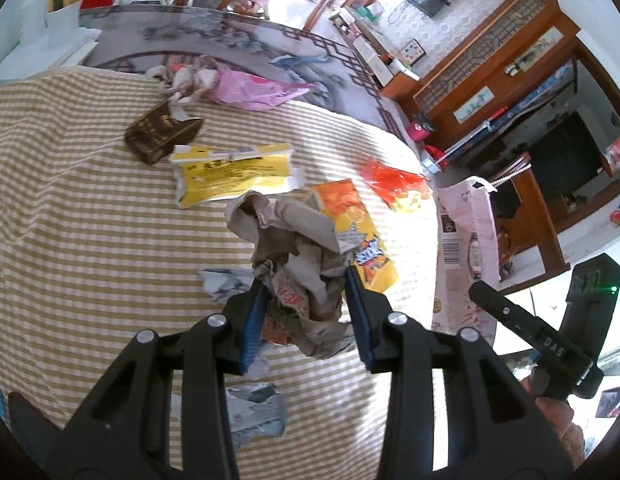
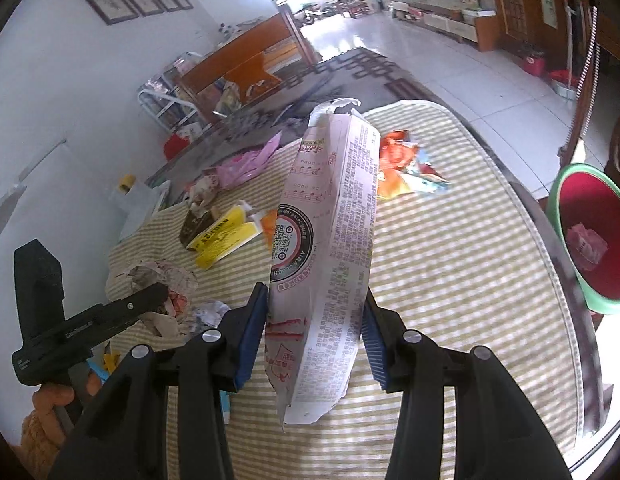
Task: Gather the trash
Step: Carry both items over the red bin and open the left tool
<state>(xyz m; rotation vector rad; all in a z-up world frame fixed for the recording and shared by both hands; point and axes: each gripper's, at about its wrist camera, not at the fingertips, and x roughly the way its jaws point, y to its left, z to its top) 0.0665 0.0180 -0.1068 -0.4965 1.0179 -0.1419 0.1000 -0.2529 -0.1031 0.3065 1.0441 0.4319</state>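
My left gripper [image 1: 306, 280] is shut on a crumpled wad of paper [image 1: 298, 248] and holds it over the striped tablecloth [image 1: 90, 220]. My right gripper [image 2: 316, 300] is shut on a pale pink printed carton [image 2: 330, 240], held upright above the table; the carton also shows in the left wrist view [image 1: 466, 236]. A green bin with a red inside [image 2: 590, 232] stands at the table's right edge with one scrap in it. More trash lies on the table: a yellow packet [image 1: 234, 172], a brown box [image 1: 160, 134], an orange wrapper [image 1: 350, 208], a red wrapper [image 1: 394, 184], a pink bag [image 1: 254, 90].
The table's rounded edge [image 2: 558, 264] runs along the right. Torn grey scraps [image 1: 254, 412] lie under the left gripper. A white container [image 2: 136, 200] stands at the far left of the table. Wooden cabinets [image 1: 510, 92] and tiled floor [image 2: 450, 68] lie beyond.
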